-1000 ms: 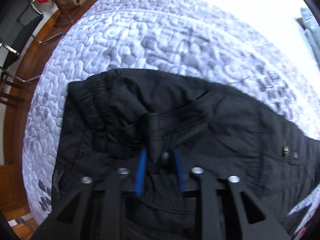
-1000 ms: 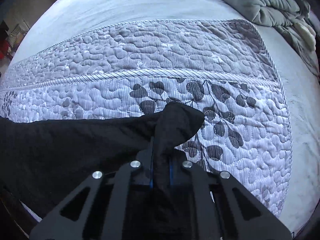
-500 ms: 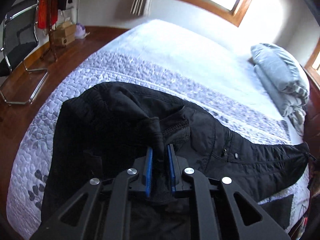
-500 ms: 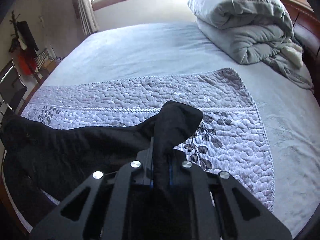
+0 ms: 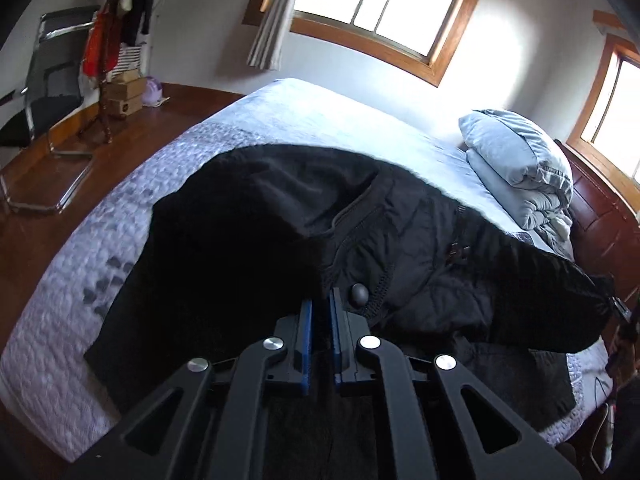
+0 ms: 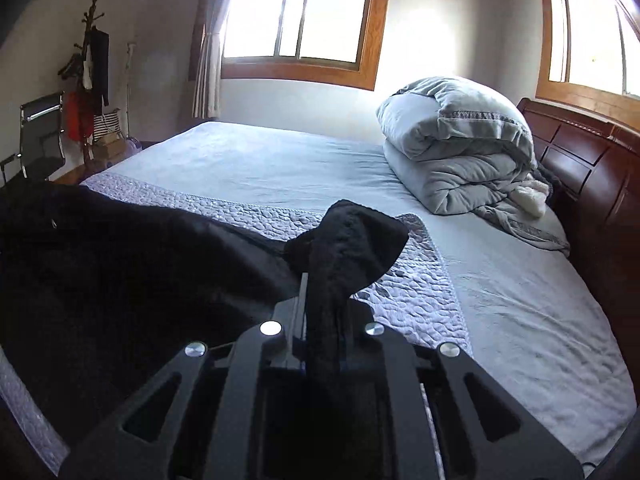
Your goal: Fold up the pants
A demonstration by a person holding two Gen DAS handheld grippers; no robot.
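Black pants (image 5: pixel 400 240) hang stretched above the quilted bed cover (image 5: pixel 60 304). My left gripper (image 5: pixel 321 308) is shut on the waistband, just left of a round button (image 5: pixel 359 294); a zip pocket shows to the right. In the right wrist view the same pants (image 6: pixel 120 264) spread out to the left, and my right gripper (image 6: pixel 324 304) is shut on a bunched leg end that sticks up between the fingers. Both grippers hold the cloth raised off the bed.
A folded grey duvet (image 6: pixel 460 144) lies by the dark wooden headboard (image 6: pixel 592 168). The pale sheet (image 6: pixel 280 168) covers the bed beyond the quilt. A metal chair (image 5: pixel 44 92), a coat stand (image 5: pixel 116 40) and boxes (image 5: pixel 124 96) stand on the wooden floor at left.
Both grippers rose and tilted up, lifting the pants off the quilt; the room and windows came into view. The left jaws closed in on the waistband.
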